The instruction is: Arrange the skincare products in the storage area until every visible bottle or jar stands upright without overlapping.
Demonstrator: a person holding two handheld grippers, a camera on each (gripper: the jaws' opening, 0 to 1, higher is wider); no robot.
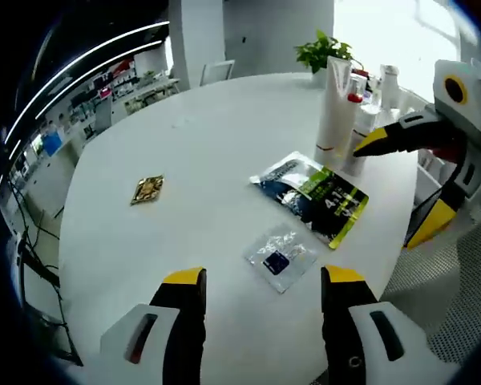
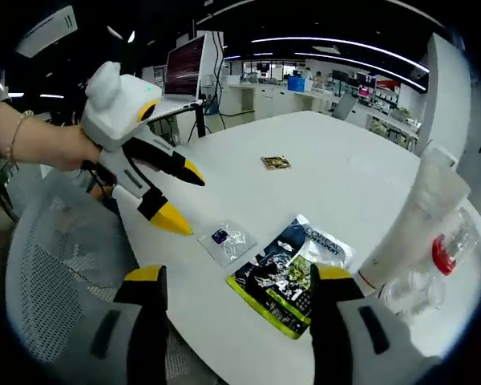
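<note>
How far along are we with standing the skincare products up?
Done: the white tube and the bottles beside it stand upright at the table edge. In hand: nothing; the left gripper and right gripper are both open and empty. Left: the dark sachet, the clear packet and the small gold packet lie flat, apart from the group.

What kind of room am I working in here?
Likely an open-plan office or lab: a big white table, a mesh office chair, a laptop, and long ceiling light strips over rows of desks behind.
</note>
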